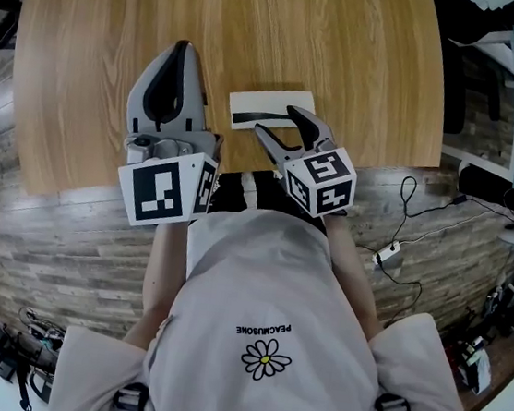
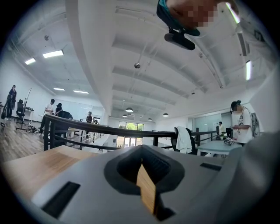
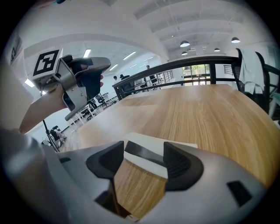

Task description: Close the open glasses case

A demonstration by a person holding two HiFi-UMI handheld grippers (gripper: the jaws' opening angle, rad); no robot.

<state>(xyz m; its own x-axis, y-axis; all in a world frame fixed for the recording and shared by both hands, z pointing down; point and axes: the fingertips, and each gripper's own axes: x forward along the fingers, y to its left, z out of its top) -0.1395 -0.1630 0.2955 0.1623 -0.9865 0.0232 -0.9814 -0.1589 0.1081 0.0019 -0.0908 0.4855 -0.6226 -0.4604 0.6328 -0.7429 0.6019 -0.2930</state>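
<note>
The glasses case (image 1: 262, 101) is a flat white rectangle with a black band, lying on the wooden table (image 1: 123, 7) near its front edge. My right gripper (image 1: 277, 121) is open at the case's near edge, one fingertip over the case and one just short of it. In the right gripper view the case (image 3: 151, 144) lies between and just beyond the spread jaws of the right gripper (image 3: 142, 154). My left gripper (image 1: 184, 49) is shut and empty, left of the case and apart from it. It points up and away in its own view (image 2: 142, 148).
The table's front edge (image 1: 241, 184) runs just under both grippers, with the person's body close behind it. A cable and power strip (image 1: 387, 255) lie on the floor at right. A black railing (image 3: 205, 63) stands past the table's far side.
</note>
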